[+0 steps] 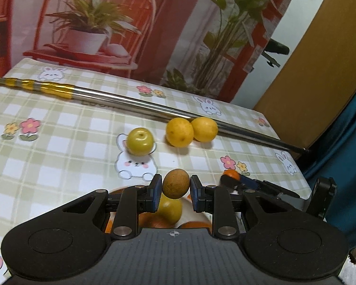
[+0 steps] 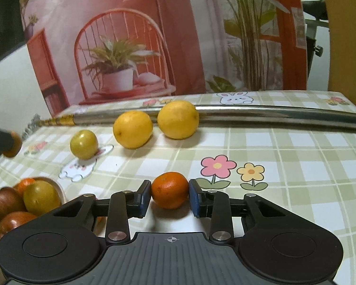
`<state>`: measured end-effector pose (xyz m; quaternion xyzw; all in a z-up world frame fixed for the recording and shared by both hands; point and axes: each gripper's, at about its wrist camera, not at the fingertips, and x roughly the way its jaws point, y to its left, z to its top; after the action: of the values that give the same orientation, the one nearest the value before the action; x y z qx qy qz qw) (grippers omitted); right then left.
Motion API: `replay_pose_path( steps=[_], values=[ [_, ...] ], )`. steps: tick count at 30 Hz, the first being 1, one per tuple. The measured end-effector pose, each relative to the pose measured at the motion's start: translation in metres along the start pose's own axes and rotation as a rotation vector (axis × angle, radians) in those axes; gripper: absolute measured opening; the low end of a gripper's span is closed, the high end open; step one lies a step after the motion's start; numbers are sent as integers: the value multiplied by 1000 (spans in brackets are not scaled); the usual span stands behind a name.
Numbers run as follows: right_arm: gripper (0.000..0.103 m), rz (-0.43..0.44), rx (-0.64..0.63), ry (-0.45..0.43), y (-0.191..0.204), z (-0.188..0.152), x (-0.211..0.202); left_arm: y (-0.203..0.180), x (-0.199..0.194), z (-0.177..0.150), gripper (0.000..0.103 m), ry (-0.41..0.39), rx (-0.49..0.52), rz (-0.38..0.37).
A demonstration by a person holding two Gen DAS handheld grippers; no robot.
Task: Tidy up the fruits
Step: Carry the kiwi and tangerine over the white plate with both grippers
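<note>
The brown fruit (image 1: 175, 184), maybe a kiwi, is pinched between the blue pads of the left claw (image 1: 175, 190) and hangs in the air above the bowl (image 2: 59, 190), which lies just under and behind the pads. The small orange (image 2: 169, 189) sits on the checked tablecloth (image 2: 284, 166), and the right claw (image 2: 170, 196) is pressed onto its two sides. In front of this claw, further away, a green-yellow fruit (image 2: 84, 144) and two lemons (image 2: 132, 129) make a row before a long steel rod (image 2: 273, 114).

I think the risk is slipping: both fruits are round and held only at the pad tips, so a quick swing could drop one. The orange may then roll and push the row apart.
</note>
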<state>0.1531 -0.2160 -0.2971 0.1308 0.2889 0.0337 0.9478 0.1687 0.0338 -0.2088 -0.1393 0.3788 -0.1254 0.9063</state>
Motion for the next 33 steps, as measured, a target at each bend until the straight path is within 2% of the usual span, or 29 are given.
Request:
replay_pose_path(
  steps=[11,15,18,22,26,33],
  values=[
    [31,-3,19,-36,-5,0,-7,26,-39,-34,27,-1,-29,36],
    [31,-50,63,12,-3,-4,-15,29,-47,-45,27,9,-15,31],
    [31,0,71,-17,8,-8,-34,26,-46,-52,27,15,2,44],
    [31,45,20,-38,32,-10,-57,22,-47,-60,27,9,18,36],
    [31,99,38,-26,47,-18,-76,20,-50,-68,27,4,25,42],
    [31,132,-1,20,72,-32,-106,22,-61,-81,27,-13,23,71]
  ],
)
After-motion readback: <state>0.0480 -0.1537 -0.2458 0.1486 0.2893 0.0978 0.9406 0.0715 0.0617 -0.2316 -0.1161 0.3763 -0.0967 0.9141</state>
